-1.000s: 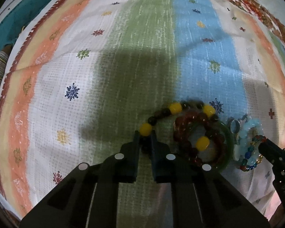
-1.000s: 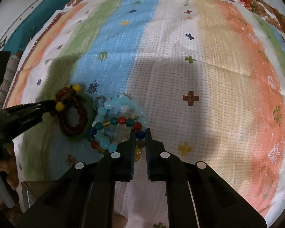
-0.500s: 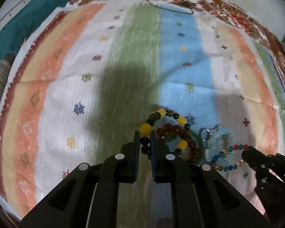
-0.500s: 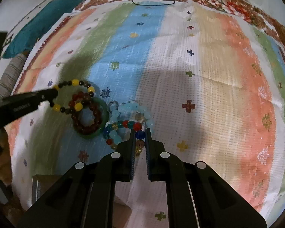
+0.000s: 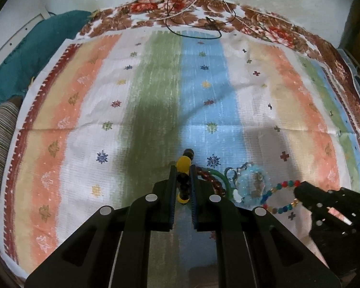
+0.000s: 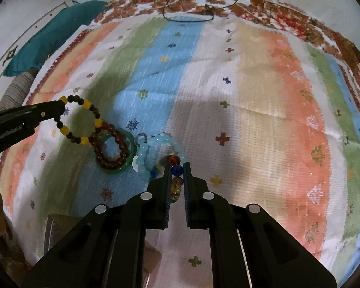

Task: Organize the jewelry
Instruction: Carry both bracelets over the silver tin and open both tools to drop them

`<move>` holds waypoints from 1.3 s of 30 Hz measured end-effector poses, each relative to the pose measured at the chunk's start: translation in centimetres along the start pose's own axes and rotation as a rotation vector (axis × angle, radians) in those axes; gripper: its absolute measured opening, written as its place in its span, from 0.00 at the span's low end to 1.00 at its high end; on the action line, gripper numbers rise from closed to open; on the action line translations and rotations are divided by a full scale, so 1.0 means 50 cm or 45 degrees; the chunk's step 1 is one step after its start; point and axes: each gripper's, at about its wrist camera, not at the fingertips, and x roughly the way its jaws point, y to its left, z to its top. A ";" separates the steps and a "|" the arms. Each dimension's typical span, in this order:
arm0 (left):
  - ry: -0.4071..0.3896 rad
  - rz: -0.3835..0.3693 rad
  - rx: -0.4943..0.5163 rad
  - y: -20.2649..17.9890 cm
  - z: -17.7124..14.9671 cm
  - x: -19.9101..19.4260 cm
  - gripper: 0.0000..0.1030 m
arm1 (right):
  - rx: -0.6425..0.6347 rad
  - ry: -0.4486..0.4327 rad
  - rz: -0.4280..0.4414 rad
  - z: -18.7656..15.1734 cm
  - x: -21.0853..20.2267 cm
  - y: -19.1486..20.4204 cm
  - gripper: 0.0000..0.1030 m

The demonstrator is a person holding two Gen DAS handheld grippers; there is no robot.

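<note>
Left gripper (image 5: 183, 168): jaws nearly closed, pinched yellow-and-black bracelet (image 6: 80, 122)
Right gripper (image 6: 176, 168): jaws nearly closed, pinched multicolour bracelet (image 6: 176, 168)
Green bangle (image 6: 129, 153): at 9 o'clock of right gripper

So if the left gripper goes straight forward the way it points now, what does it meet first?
Probably only the striped cloth. The left gripper is shut on the yellow-and-dark bead bracelet; ahead looks free up to the black cable, though depth is unclear.

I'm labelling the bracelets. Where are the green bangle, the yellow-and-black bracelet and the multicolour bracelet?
green bangle (image 6: 131, 149): right wrist view, right rim.
yellow-and-black bracelet (image 6: 98, 123): right wrist view, yellow bead.
multicolour bracelet (image 6: 177, 169): right wrist view, blue bead.
</note>
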 end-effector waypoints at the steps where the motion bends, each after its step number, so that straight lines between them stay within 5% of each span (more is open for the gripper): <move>1: -0.002 0.001 0.001 0.001 -0.002 -0.003 0.09 | 0.005 -0.003 0.001 -0.002 -0.004 -0.002 0.10; 39: -0.190 -0.114 0.060 -0.035 -0.117 -0.217 0.09 | -0.013 -0.267 -0.072 -0.084 -0.204 0.041 0.10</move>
